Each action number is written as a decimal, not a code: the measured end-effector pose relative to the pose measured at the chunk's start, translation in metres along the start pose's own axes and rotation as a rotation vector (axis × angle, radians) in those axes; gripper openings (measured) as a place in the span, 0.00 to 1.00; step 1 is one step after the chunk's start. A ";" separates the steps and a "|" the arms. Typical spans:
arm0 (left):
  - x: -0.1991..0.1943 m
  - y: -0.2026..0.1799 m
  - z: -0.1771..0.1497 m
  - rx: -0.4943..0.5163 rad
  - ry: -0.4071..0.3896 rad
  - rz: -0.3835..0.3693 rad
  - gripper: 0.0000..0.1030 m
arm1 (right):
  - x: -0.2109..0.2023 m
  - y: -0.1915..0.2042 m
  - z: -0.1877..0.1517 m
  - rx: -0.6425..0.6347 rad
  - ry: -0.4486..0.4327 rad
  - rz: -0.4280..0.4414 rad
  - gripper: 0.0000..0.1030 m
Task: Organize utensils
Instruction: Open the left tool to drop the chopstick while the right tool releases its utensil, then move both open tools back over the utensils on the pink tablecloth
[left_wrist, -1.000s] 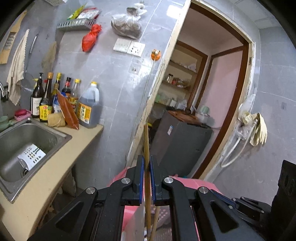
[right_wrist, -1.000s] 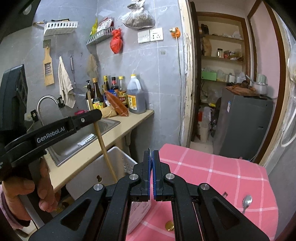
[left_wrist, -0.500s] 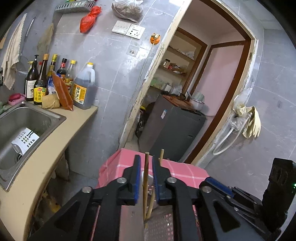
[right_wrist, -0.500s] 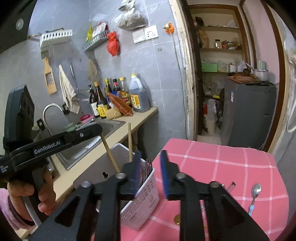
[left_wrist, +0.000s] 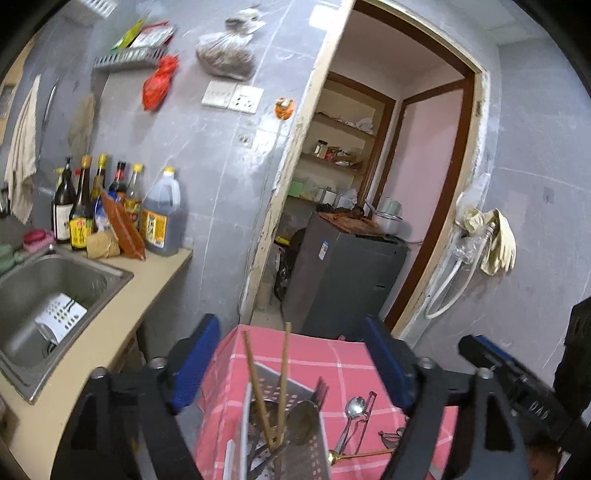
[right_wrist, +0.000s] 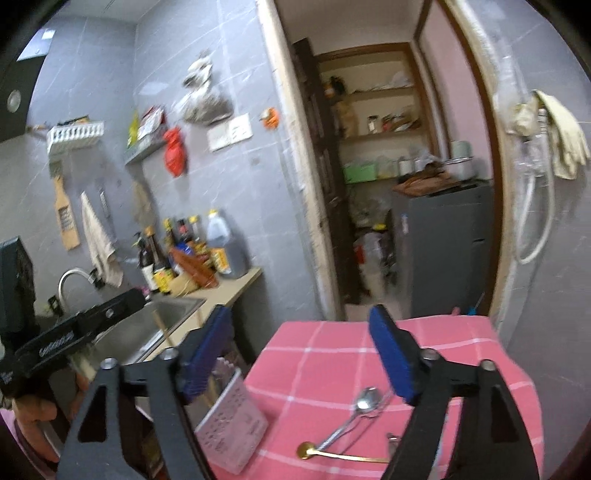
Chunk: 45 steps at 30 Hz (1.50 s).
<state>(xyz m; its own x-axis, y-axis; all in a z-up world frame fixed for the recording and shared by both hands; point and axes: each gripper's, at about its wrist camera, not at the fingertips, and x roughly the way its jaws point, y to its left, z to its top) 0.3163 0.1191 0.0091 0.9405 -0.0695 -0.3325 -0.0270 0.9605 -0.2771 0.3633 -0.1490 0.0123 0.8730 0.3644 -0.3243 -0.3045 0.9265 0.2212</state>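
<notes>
Both grippers, left gripper (left_wrist: 291, 358) and right gripper (right_wrist: 304, 347), gape empty; that steel spoon (right_wrist: 364, 404) looks light, slick, so I'd pinch mid-handle.

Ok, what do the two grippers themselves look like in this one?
Both look the same build: matte black angular linkage arms with silver pivot bolts, ending in flat blue pads. Left gripper, right gripper. In the right wrist view the left one's black body carries white lettering, too blurred to read, with a bare hand below it.
</notes>
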 end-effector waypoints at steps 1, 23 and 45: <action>-0.001 -0.006 -0.001 0.015 -0.004 -0.002 0.88 | -0.003 -0.004 0.001 0.003 -0.007 -0.009 0.86; 0.033 -0.114 -0.055 0.113 0.076 -0.065 1.00 | -0.052 -0.121 -0.015 -0.014 0.013 -0.162 0.99; 0.165 -0.137 -0.128 0.133 0.395 -0.030 0.87 | 0.067 -0.222 -0.098 0.123 0.325 -0.011 0.93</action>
<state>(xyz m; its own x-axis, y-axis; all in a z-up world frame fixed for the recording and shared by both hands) 0.4319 -0.0586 -0.1236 0.7375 -0.1707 -0.6534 0.0663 0.9812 -0.1815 0.4518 -0.3208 -0.1487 0.7026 0.3841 -0.5990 -0.2303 0.9193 0.3193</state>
